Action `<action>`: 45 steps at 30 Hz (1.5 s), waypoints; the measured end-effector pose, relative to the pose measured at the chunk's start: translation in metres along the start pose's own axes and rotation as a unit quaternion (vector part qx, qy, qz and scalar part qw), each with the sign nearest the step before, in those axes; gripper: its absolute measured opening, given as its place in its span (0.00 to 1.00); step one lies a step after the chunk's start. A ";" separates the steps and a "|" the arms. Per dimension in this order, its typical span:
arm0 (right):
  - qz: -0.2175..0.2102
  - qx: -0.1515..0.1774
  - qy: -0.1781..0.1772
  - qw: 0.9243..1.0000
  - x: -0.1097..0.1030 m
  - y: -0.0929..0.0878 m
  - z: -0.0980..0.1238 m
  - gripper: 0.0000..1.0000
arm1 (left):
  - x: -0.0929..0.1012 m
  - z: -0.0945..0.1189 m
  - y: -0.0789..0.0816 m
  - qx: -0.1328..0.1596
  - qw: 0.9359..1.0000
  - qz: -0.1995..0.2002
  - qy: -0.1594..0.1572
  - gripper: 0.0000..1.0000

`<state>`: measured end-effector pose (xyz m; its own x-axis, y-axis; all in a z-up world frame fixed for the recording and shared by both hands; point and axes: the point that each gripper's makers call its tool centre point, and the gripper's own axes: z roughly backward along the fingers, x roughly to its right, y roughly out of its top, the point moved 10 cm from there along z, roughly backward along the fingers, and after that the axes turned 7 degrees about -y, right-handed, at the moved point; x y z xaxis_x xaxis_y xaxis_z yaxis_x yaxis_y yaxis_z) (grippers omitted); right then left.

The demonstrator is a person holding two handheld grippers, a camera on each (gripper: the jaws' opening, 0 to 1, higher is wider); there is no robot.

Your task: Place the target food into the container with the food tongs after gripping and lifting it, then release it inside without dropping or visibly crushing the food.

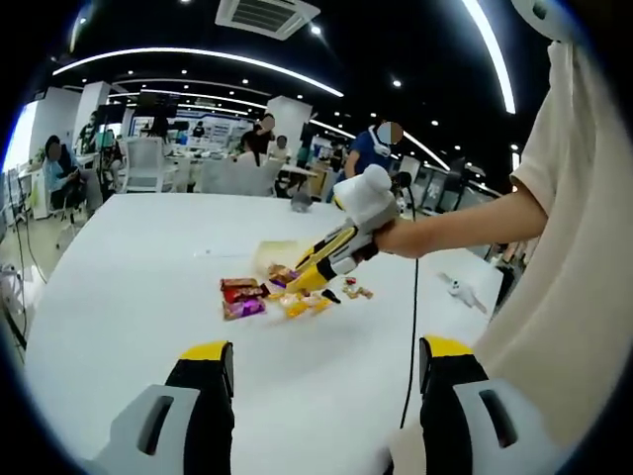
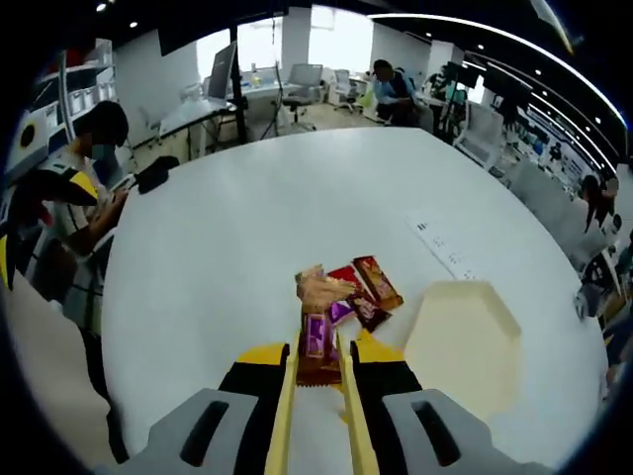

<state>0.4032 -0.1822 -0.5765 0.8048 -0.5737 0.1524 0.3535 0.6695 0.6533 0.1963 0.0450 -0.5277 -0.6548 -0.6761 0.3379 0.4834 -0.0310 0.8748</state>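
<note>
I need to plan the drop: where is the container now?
In the right gripper view the pale container lies on the white table, right of the tongs and beside the snack packets.

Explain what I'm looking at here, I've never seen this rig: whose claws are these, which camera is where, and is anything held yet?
No robot arm: a person holds a claw in each hand, and each carries a fisheye camera looking along its jaws. In the left gripper view, the left claw hangs open over the white table, while the right claw, held by the person's hand, reaches into the snack packets. In the right gripper view, the right claw carries yellow tongs closed on a purple packet. The pale container sits beside the pile.
</note>
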 end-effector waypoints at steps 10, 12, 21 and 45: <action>0.003 0.004 -0.008 1.000 0.022 0.007 0.006 0.24 | 0.002 0.002 0.001 0.009 1.000 0.007 0.012 0.77; 0.003 0.004 -0.012 1.000 0.030 0.007 0.007 0.24 | 0.003 0.002 0.000 0.006 1.000 0.007 0.011 0.77; -0.006 0.002 -0.022 1.000 0.050 0.006 0.011 0.24 | 0.007 -0.003 0.003 0.007 1.000 0.008 0.007 0.77; -0.010 0.007 -0.058 0.998 0.101 0.011 0.014 0.24 | 0.008 -0.011 0.004 -0.006 1.000 0.006 0.008 0.76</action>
<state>0.4813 -0.2392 -0.5441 0.7367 -0.6381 0.2237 0.3610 0.6509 0.6678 0.1992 0.0317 -0.5251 -0.6391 -0.6882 0.3434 0.4987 -0.0309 0.8662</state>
